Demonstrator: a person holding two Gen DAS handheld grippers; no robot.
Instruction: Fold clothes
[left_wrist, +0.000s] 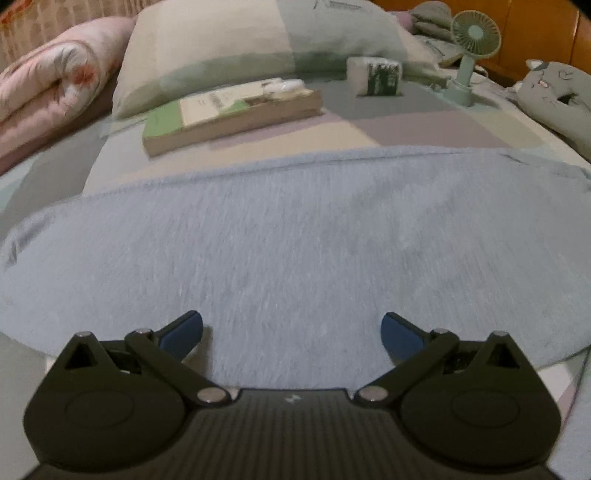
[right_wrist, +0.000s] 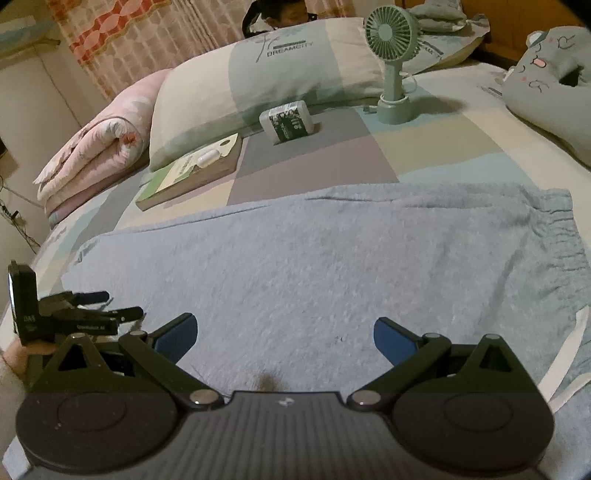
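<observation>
A light blue pair of sweatpants (left_wrist: 295, 236) lies flat across the bed, also in the right wrist view (right_wrist: 314, 258), with its elastic waistband (right_wrist: 561, 236) at the right. My left gripper (left_wrist: 291, 330) is open and empty, low over the near part of the pants. My right gripper (right_wrist: 284, 334) is open and empty over the near edge of the pants. The left gripper also shows from the side at the left of the right wrist view (right_wrist: 99, 306), by the pants' left end.
Behind the pants on the patchwork bedsheet (right_wrist: 306, 170) lie a book (right_wrist: 192, 170) with a small white case on it, a tissue pack (right_wrist: 288, 120), a green desk fan (right_wrist: 391, 62), a pillow (right_wrist: 266, 77), a pink quilt (right_wrist: 96, 147) and a grey plush cushion (right_wrist: 550, 88).
</observation>
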